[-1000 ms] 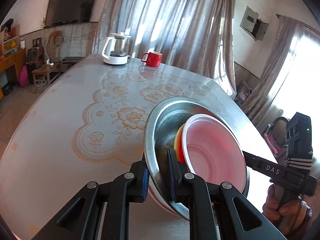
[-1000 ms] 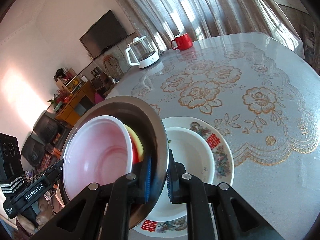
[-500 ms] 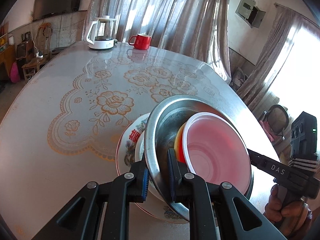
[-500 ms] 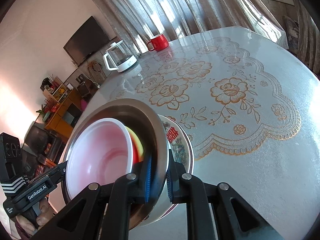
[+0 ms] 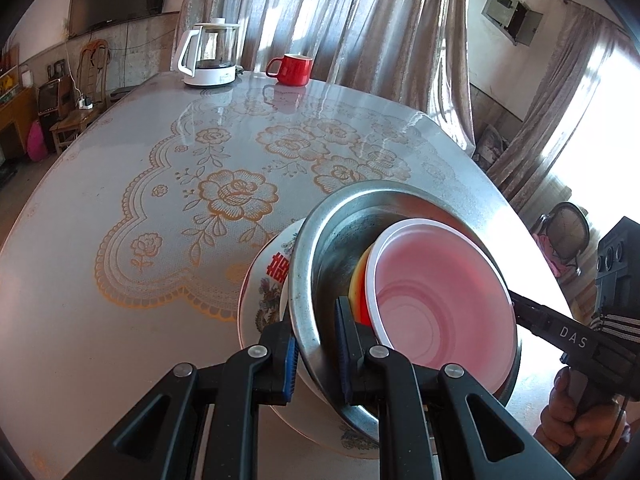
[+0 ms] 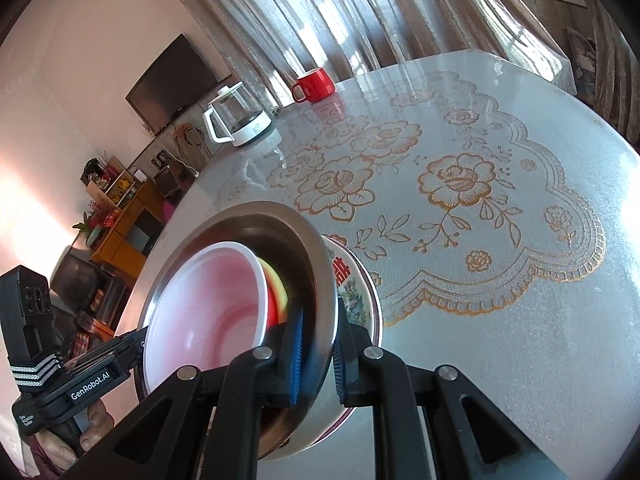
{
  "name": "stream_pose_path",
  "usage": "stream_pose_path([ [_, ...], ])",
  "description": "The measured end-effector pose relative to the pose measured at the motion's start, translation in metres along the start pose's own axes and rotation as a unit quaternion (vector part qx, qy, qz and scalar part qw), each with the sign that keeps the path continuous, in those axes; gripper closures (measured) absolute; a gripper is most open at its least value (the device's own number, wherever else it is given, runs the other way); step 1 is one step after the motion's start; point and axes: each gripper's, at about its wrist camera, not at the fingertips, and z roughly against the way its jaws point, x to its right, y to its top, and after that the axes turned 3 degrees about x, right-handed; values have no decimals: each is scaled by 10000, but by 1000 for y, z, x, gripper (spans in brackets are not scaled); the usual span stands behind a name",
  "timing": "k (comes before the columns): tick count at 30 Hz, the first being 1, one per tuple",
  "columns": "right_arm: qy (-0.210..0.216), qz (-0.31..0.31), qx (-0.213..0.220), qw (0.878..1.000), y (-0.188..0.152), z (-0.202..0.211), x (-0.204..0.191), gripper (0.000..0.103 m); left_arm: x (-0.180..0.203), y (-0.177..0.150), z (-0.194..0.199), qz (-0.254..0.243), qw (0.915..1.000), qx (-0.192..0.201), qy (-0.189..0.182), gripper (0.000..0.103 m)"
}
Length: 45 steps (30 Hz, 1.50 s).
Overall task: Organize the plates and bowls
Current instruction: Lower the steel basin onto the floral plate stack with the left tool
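A steel bowl (image 5: pixel 340 240) holds a pink-and-white bowl (image 5: pixel 440 300) nested over yellow and red bowls (image 5: pixel 358 280). My left gripper (image 5: pixel 316 354) is shut on the steel bowl's near rim. My right gripper (image 6: pixel 318 354) is shut on the opposite rim (image 6: pixel 320 280); it also shows at the right of the left wrist view (image 5: pixel 516 304). The steel bowl sits low over a white bowl and a flowered plate (image 5: pixel 264 280) with red characters, also seen in the right wrist view (image 6: pixel 356 280). Whether they touch is hidden.
The round table (image 5: pixel 120 160) has a lace-pattern cover. A glass kettle (image 5: pixel 208 56) and a red mug (image 5: pixel 292 69) stand at its far edge. Curtains (image 5: pixel 340 12) hang behind. Chairs and cabinets stand beyond the table's edges.
Both grippers have carried the steel bowl with its nested bowls down and over the flowered plate and white bowl. The plate now shows more beneath the bowl.
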Motion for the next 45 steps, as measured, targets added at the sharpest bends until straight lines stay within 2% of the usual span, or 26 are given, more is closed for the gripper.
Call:
stream_pose_path([
  [6,-83,-39,-195,9998,-4,-19,2,90,-6,-5,-7,50,9998,-149,137,87],
  [22,-107,-148,-131,9997,-6,-13,1,89,-10,-4,-15,150,9993,-299,143,86],
  [26,-71,-243,-114,9996,-9,-9,4,82,-10,-4,-16,140,9993,-293,167,85],
  [39,36,-130,-64,9999,-15,0,1,83,-10,-9,-7,110,9995,-217,183,84],
  [45,121,-131,-84,9998,-17,2,-1,88,-11,-10,1,23,9998,-96,159,83],
])
